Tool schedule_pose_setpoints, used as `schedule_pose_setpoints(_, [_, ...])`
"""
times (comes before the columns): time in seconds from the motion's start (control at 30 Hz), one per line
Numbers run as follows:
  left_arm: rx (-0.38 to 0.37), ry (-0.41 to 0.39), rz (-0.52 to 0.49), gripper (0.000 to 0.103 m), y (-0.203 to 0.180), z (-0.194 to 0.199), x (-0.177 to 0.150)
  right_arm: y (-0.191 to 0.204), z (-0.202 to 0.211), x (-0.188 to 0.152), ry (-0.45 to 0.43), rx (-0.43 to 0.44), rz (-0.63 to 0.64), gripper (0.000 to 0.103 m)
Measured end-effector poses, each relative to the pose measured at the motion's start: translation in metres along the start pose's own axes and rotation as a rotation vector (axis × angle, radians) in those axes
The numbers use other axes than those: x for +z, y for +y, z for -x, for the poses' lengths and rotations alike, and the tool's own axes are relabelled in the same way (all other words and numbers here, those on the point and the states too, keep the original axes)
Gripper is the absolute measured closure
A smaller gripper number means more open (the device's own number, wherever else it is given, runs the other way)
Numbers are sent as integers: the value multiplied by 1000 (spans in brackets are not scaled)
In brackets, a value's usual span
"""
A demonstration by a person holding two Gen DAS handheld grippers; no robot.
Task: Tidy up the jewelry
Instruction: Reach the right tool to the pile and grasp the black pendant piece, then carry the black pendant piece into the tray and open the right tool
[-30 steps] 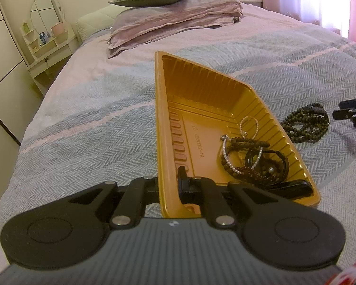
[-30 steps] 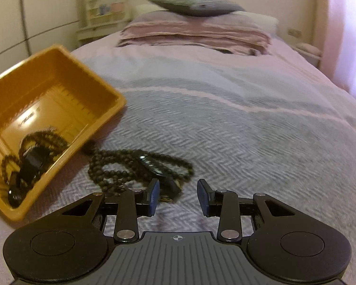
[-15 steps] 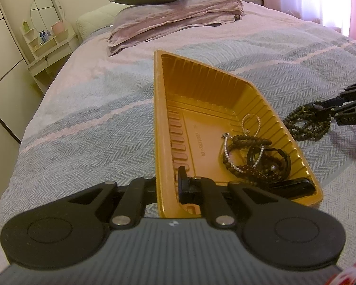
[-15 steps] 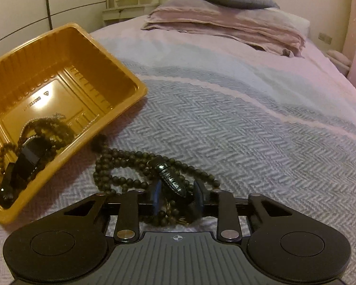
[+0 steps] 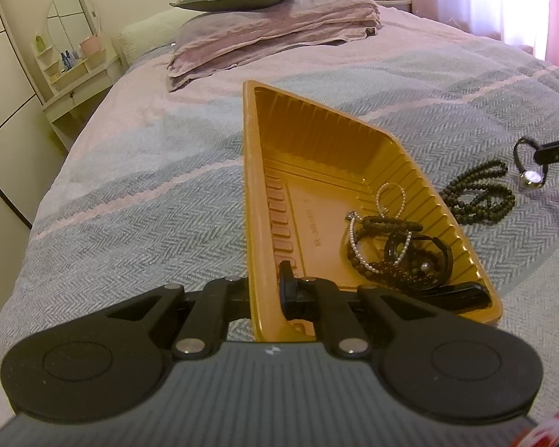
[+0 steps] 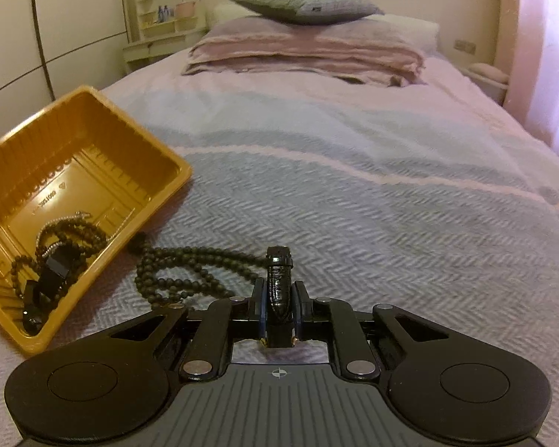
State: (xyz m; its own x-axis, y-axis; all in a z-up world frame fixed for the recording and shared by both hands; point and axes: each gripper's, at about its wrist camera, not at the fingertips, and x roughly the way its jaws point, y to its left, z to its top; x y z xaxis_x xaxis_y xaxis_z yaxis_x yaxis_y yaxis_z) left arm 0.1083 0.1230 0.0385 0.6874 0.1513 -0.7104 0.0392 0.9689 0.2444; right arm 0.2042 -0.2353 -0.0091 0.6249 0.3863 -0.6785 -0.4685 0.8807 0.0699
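My left gripper (image 5: 266, 279) is shut on the near wall of the gold plastic tray (image 5: 248, 186), holding it tilted on the bed. Inside lie a pearl bracelet (image 5: 391, 193), dark bead bracelets (image 5: 391, 257) and a black band. My right gripper (image 6: 279, 290) has its jaws closing on the black leather strap of a watch (image 6: 278, 260), pads pressing on it, lifted above the bedspread. In the left wrist view the watch's face (image 5: 532, 178) hangs below the right gripper (image 5: 540, 154) at the right edge. A long dark bead necklace (image 6: 182, 264) lies on the bed beside the tray (image 6: 138, 123).
The striped grey and pink bedspread (image 6: 354, 186) stretches ahead. A folded blanket and a green pillow (image 6: 305, 3) are at the head of the bed. A small vanity (image 5: 74, 63) stands past the bed's left edge, and pink curtains (image 5: 503, 0) hang on the right.
My right gripper came down over the watch on the bead necklace, shut on its strap and lifted it off the bed. The left gripper and the tray kept still.
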Motion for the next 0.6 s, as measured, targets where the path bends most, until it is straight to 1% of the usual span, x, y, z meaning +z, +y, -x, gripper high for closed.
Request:
schedule_pose_setpoints(0.13, [-1,-1,0,96,0,0,0,0,14,3,-19,-19,5,90])
schedule_pose_setpoints(0.23, [-1,0,0,96,0,0,0,7,23,12,-43,-4,14,90])
schedule_pose_setpoints(0.33, [-2,-1,2,96,0,1,0,21,31,24,-73,44,15,90])
schedule_pose_setpoints(0.4, [-3,-1,2,96,0,1,1,34,35,34,-91,95,11,90])
schedule_pose_setpoints(0.5, [-5,-2,5,96,1,1,0,61,36,50,-110,162,39,90])
schedule_pose_setpoints(0.6, [-9,-4,8,96,2,2,-1,94,27,63,-109,232,73,90])
